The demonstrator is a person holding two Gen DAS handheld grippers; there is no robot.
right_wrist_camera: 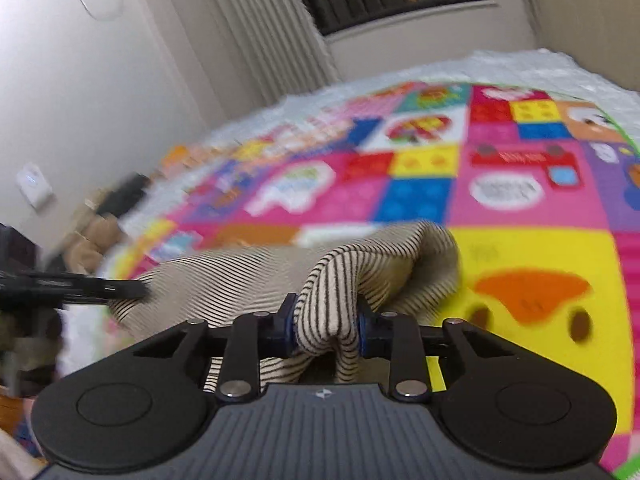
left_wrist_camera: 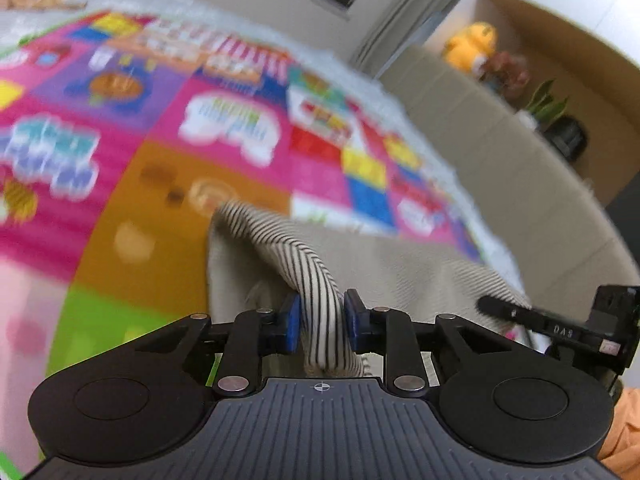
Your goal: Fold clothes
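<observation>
My left gripper (left_wrist_camera: 319,322) is clamped on a bunched fold of the striped garment (left_wrist_camera: 360,268). My right gripper (right_wrist_camera: 325,330) is pinching another fold of it (right_wrist_camera: 340,300). The cloth lies at 12 o'clock on the colourful play mat (right_wrist_camera: 500,184) (background blurred). Right tool shows at 3 o'clock in the left view.

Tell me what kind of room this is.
Probably a home living room or child's play area: a colourful cartoon play mat covers the floor, with a plush toy on a shelf and curtains by a window.
</observation>
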